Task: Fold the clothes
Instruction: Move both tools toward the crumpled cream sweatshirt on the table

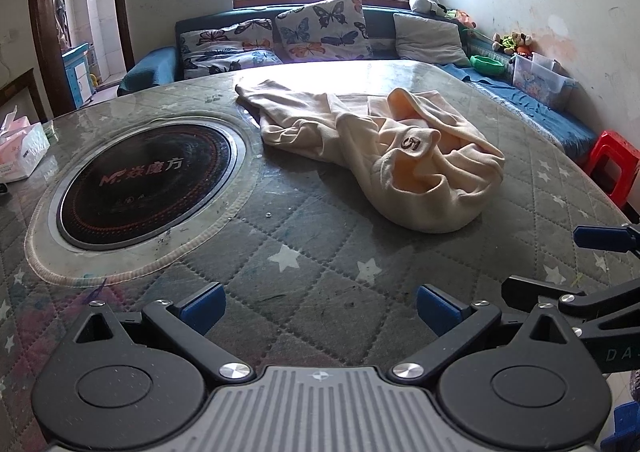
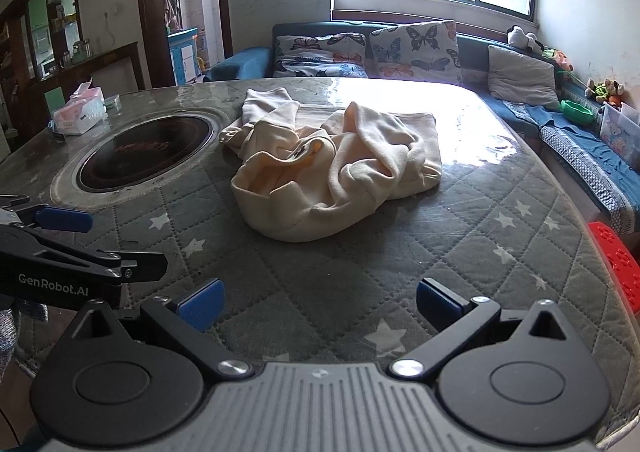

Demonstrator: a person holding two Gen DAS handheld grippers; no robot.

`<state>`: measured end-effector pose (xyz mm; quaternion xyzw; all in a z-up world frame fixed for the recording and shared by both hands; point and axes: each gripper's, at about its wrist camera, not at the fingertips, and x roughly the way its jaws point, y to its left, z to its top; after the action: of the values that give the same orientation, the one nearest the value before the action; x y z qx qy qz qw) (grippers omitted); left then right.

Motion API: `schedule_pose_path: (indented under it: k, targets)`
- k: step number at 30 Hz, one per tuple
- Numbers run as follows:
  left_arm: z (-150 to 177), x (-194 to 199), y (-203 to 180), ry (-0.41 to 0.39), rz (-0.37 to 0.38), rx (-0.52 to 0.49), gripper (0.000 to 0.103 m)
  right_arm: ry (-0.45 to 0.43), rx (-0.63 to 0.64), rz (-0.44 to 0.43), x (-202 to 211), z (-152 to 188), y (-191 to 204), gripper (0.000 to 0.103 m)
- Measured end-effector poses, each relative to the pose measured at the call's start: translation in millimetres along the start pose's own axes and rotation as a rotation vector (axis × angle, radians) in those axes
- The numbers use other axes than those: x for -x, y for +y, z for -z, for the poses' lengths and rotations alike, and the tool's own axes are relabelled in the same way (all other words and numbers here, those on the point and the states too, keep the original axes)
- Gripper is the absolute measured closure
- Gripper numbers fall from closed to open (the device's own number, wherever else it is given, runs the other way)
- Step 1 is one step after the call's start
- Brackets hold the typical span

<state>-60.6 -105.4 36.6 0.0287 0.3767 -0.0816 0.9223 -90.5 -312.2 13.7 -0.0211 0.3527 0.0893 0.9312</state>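
Observation:
A cream hooded sweatshirt lies crumpled on the quilted grey table cover, with a brown "5" patch showing. It also shows in the right wrist view, bunched with a sleeve toward the far left. My left gripper is open and empty, low over the near table edge, well short of the sweatshirt. My right gripper is open and empty, also near the front edge. Each gripper appears at the side of the other's view: the right one, the left one.
A round black induction cooktop is set into the table at left. A tissue box stands at the far left edge. A sofa with butterfly cushions lies beyond the table. A red stool stands at right.

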Motion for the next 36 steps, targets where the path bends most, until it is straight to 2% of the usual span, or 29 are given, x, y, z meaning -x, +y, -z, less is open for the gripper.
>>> schedule_pose_path:
  k: [36]
  targets:
    - [-23, -30, -2, 0.042, -0.004, -0.011, 0.000, 0.023, -0.001, -0.009, -28, -19, -9, 0.000]
